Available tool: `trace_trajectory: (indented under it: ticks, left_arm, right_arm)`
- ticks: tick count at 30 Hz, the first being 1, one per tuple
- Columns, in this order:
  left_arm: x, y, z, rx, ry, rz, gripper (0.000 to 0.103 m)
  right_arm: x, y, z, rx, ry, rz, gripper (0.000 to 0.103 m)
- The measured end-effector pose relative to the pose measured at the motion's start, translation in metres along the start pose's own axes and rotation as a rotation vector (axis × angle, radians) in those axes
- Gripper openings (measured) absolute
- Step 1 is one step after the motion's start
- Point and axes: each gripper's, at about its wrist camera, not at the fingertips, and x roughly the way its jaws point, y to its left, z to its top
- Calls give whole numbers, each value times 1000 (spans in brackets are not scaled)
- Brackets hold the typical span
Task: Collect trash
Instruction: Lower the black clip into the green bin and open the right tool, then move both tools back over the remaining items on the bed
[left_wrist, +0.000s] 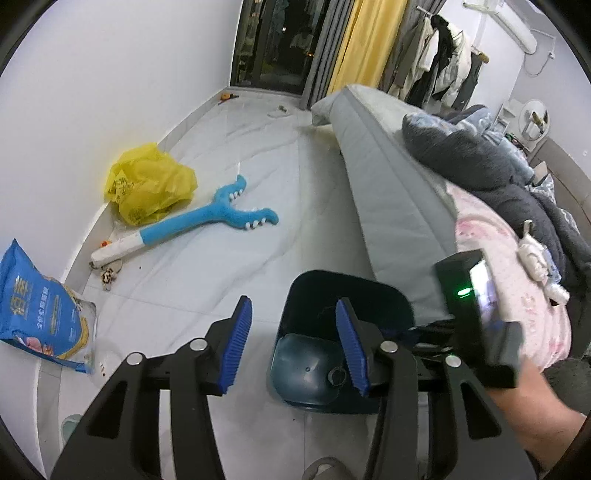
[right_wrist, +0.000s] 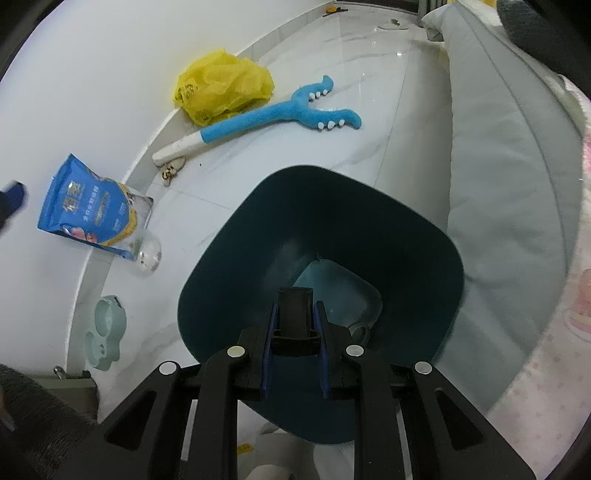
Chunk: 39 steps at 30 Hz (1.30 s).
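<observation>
Your right gripper (right_wrist: 294, 328) jaws clenched on a black block (right_wrist: 295, 314), long axis pointing down into the bin (right_wrist: 258, 221), left gripper (left_wrist: 291, 332) jaws apart, empty.

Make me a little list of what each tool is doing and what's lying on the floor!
Bin: dark teal plastic bin, standing beside the grey bed
Left tool: open, empty
Right tool: shut on a small black plastic piece, held over the bin's opening
White tile floor, by the wall: crumpled yellow plastic bag, long blue plush toy, blue printed food pouch
</observation>
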Motion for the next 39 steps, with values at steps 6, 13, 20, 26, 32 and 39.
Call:
trace_trajectory:
  ticks: [6, 13, 20, 26, 32, 39]
  left_arm:
    - [-27, -17, 7, 43, -88, -6, 47]
    - [-50, -31, 14, 64, -152, -19, 47]
    - [-72, -48, 21, 73, -212, -33, 49]
    - [-82, -57, 21, 84, -242, -25, 53]
    - [-90, -70, 25, 91, -263, -29, 61]
    - [-92, -91, 32, 94, -278, -54, 76]
  right_arm:
    - [14, -3, 0, 8, 32, -18, 20]
    - [23, -6, -1, 24, 49, -39, 40]
    - [7, 0, 2, -4, 9, -41, 57]
    - [-24, -2, 5, 6, -66, -14, 66]
    - [-53, -3, 3, -14, -144, 6, 70]
    - [-92, -13, -2, -50, -240, 4, 74]
